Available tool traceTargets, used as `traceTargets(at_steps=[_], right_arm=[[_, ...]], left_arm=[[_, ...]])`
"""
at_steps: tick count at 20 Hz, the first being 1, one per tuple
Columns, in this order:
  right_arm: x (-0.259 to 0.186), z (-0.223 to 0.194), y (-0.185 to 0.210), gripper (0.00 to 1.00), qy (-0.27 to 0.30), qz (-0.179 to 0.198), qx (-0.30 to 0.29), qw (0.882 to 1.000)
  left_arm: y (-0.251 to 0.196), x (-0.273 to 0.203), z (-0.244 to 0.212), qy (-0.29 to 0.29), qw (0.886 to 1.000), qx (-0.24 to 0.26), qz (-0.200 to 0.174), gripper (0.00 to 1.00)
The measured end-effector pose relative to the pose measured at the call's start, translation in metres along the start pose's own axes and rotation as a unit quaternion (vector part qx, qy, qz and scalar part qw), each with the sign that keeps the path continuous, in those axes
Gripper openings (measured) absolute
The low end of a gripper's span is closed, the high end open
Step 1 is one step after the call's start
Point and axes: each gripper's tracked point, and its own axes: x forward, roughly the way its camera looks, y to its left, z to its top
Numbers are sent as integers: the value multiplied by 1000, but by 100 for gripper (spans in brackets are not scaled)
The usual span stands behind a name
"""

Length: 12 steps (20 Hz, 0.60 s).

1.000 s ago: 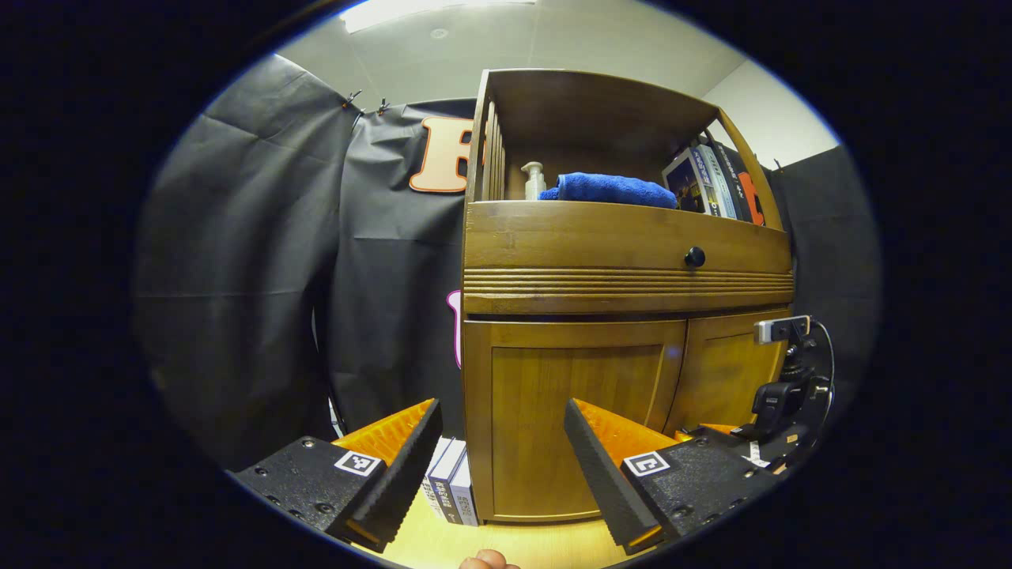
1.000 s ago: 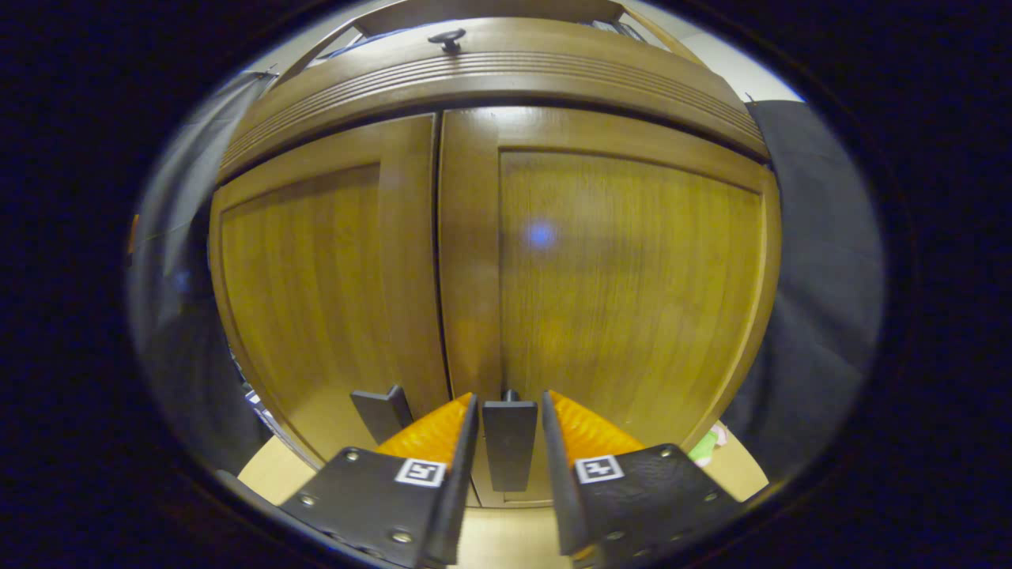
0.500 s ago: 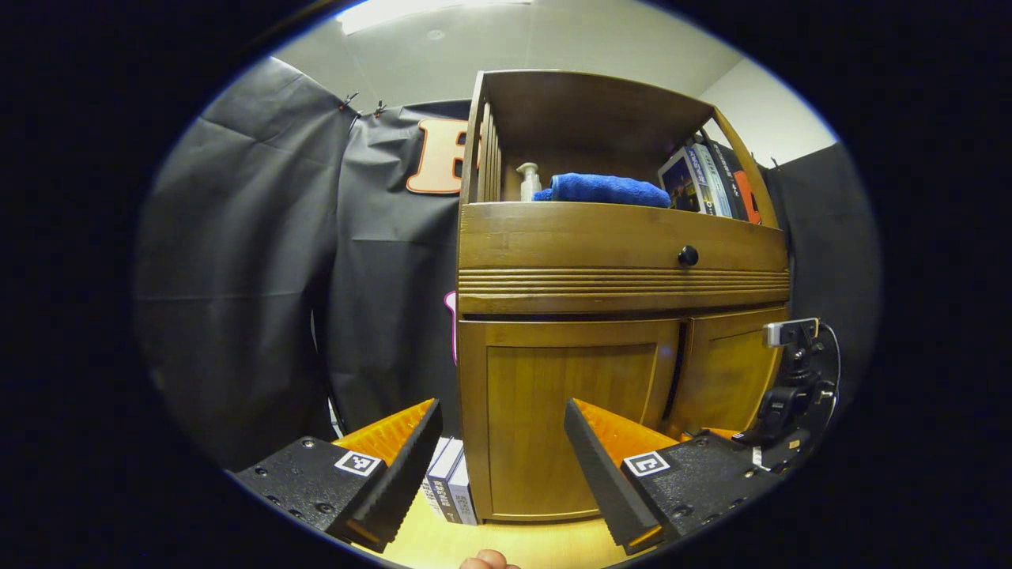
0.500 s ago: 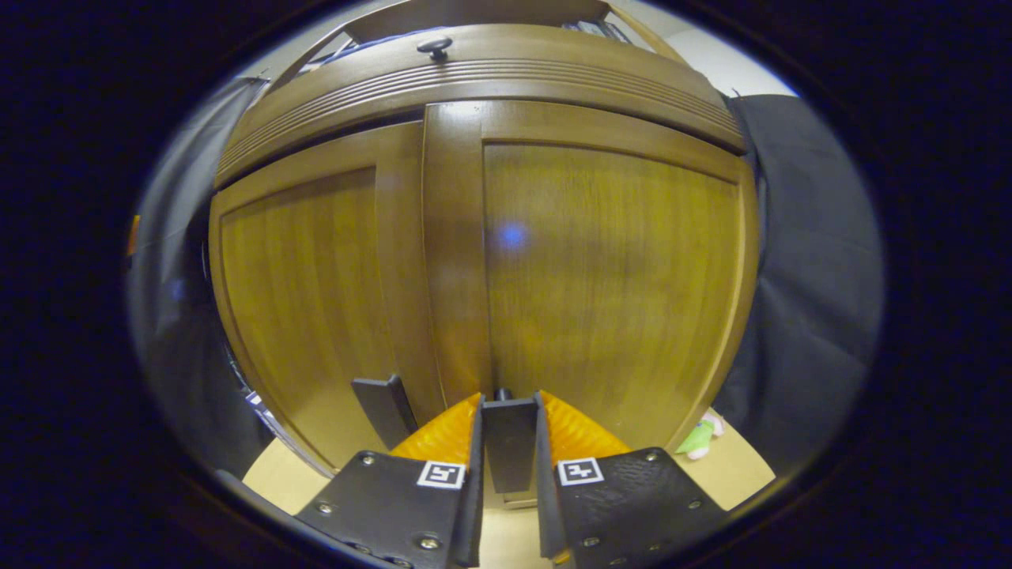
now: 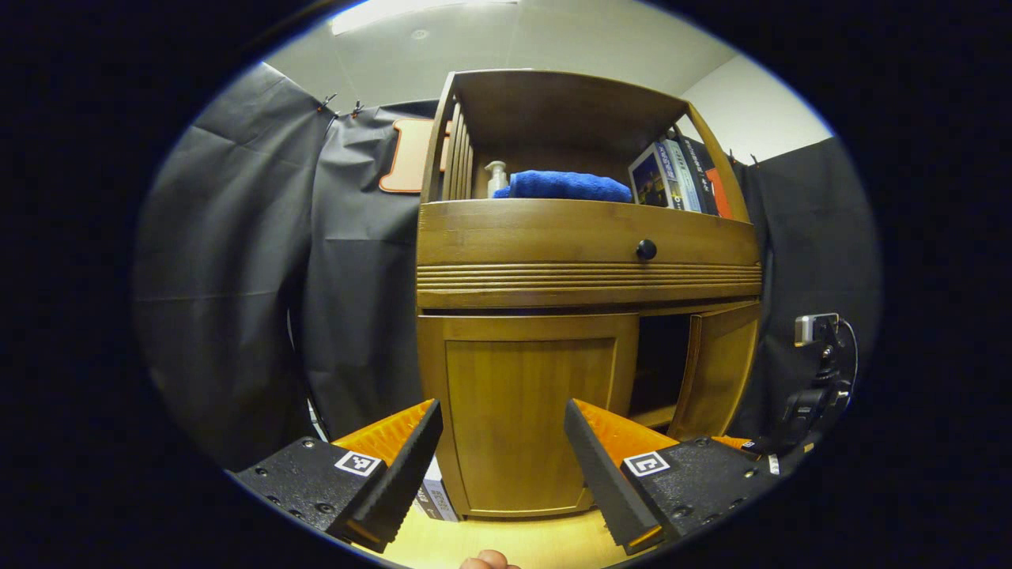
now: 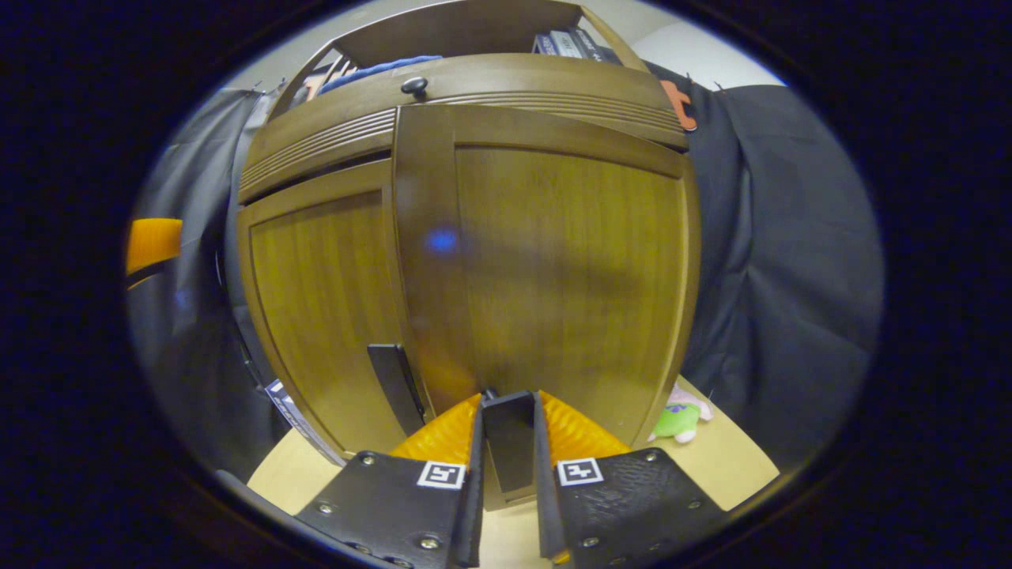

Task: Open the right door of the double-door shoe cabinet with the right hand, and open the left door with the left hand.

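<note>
Right now the right gripper (image 6: 507,474) has both fingers clamped on the dark flat handle (image 6: 508,438) of the right door (image 6: 553,261). In the left gripper view that right door (image 5: 721,367) stands swung out from the shoe cabinet (image 5: 585,253), with a dark gap beside it; what's inside is too dark to make out beyond a strip of shelf.

The left door (image 5: 528,411) sits flush and closed. Its handle (image 6: 395,383) shows in the right gripper view, untouched.

The left gripper (image 5: 501,458) is wide open and holds nothing, hanging in front of the left door, apart from it. A fingertip (image 5: 486,559) pokes in at the bottom edge, mostly cut off.

Top shelf: blue towel (image 5: 565,186), pump bottle (image 5: 496,178), books (image 5: 668,174) leaning at the right; a knob (image 5: 646,250) on the panel under them.

The books on the table (image 5: 431,498) beside the cabinet are half hidden by the left finger. The green plush toy (image 6: 680,415) is partly behind the right door's edge. Orange patch at the far left of the right gripper view: can't tell what it is.
</note>
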Motion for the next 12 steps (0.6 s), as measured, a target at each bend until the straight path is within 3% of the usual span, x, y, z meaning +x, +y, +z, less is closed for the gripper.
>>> traceTargets(at_steps=[4,12], right_arm=[[-22,-4,-16,28,2,-3,8,1000],[-58,-8,-51,28,5,-8,30,1000]], left_arm=[[-22,-3,0,-1,1000,-2,-19,92],[-60,-8,0,-1,999,-5,-46,96]])
